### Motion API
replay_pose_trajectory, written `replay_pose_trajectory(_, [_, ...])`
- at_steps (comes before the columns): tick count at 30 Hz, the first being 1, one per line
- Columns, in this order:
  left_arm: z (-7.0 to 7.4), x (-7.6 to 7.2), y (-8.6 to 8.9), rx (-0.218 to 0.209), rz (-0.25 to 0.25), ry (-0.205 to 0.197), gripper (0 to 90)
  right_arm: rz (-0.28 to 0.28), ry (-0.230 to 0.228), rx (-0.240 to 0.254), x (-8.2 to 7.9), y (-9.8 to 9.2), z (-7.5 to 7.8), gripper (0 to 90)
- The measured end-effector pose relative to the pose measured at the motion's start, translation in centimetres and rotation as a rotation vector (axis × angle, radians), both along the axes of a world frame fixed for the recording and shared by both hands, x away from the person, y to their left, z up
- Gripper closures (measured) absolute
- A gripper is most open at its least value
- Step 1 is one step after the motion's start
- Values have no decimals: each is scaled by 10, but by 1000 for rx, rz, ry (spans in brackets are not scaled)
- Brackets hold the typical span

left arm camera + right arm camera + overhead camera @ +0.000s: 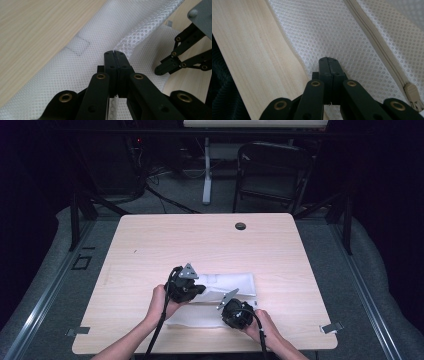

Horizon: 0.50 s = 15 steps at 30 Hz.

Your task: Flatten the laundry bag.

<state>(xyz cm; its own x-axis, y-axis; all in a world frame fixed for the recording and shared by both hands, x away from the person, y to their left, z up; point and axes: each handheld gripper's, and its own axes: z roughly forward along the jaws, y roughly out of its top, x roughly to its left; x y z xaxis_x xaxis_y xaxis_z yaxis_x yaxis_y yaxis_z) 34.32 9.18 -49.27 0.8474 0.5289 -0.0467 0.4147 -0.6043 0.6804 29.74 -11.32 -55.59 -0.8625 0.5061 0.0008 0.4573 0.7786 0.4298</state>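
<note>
A white mesh bag [220,300] lies flat on the wooden table [150,245], toward its 6 o'clock edge. The left gripper [115,53] has its jaws pressed together, pinching a raised fold of the mesh. The right gripper [328,60] (at the bag's 5 o'clock corner) is likewise clamped on the fabric, with the zipper pull [413,93] near its 3 o'clock.

My right gripper [329,60] has its jaws pressed together on the white mesh bag [332,32] near its edge. A beige zipper [377,45] runs diagonally to its pull [412,93]; pale wooden table [249,55] lies alongside.
</note>
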Motion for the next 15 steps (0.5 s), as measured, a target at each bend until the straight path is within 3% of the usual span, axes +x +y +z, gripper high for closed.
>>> replay_pose_trajectory(15, [16,10,-6,15,5,-30,899,13,36,6,-2,-2,1,900])
